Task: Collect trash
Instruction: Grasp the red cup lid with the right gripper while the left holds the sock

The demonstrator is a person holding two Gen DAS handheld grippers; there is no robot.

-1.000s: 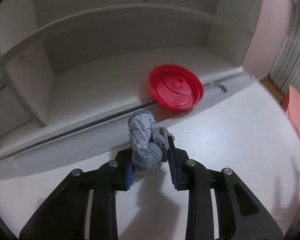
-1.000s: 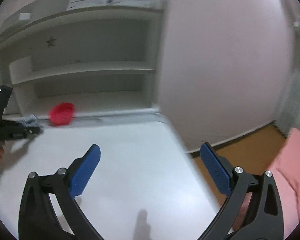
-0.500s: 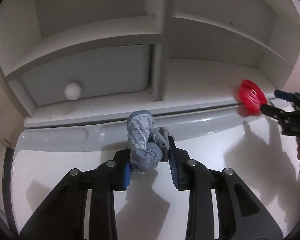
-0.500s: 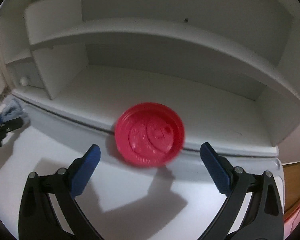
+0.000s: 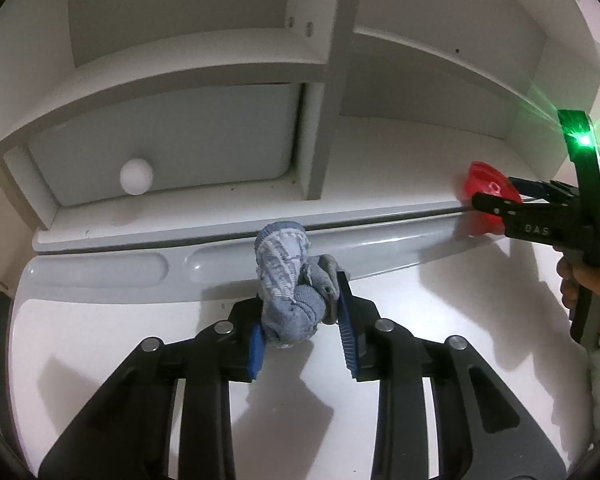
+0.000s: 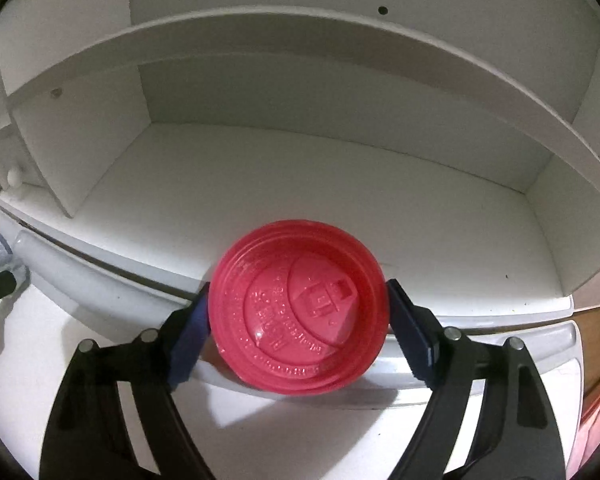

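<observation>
Blue-grey cloth (image 5: pixel 288 284), a balled sock, sits clamped in my left tongs (image 5: pixel 302 338) above the white desk (image 5: pixel 440 320), near the shelf's front ledge (image 5: pixel 380 220). From my right side, my right tongs (image 6: pixel 300 326) press both pads against the rim of the red lid (image 6: pixel 300 306) at that ledge.

Crumpled blue-grey knitted cloth sock (image 5: pixel 286 280): soft, ribbed, matt. Round red plastic lid (image 6: pixel 300 307): smooth, slightly glossy, embossed lettering. White shelf unit (image 6: pixel 300 184): matt painted board. Pale grey desk-edge tray (image 5: pixel 380 246): glossy moulded plastic. Left gripper (image 5: pixel 302 346) and right gripper (image 6: pixel 298 332): black matt plastic arms, ridged blue pads (image 5: pixel 347 336), shiny metal rivets (image 5: pixel 382 325).
</observation>
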